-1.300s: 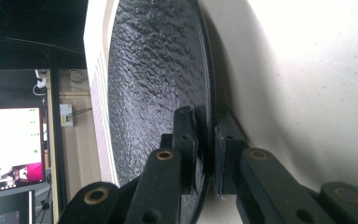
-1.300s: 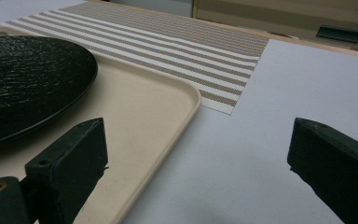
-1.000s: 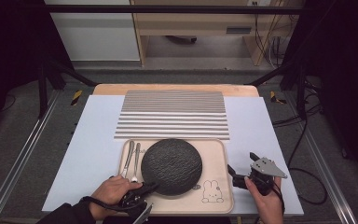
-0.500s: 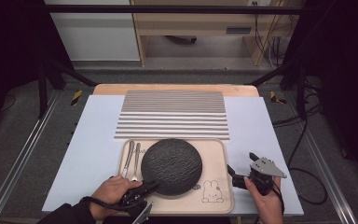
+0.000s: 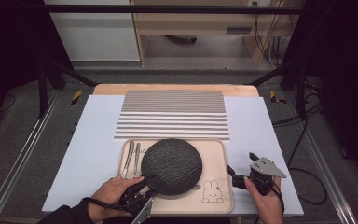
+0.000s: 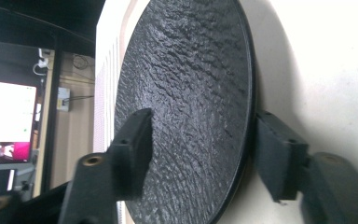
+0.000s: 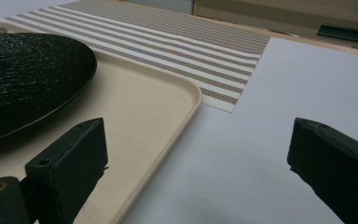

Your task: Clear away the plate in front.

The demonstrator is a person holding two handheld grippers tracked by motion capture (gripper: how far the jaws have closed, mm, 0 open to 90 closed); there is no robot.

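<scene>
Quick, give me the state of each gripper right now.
Left gripper: jaws have just been opening; they straddle the rim of the round black textured plate without pressing it.
Right gripper: open, empty, beside the beige tray.

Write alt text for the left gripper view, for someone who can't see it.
The left gripper straddles the rim of a black textured plate with a gap at each jaw; its jaws have just been opening. The plate rests on a cream tray, with a striped placemat beyond.
</scene>
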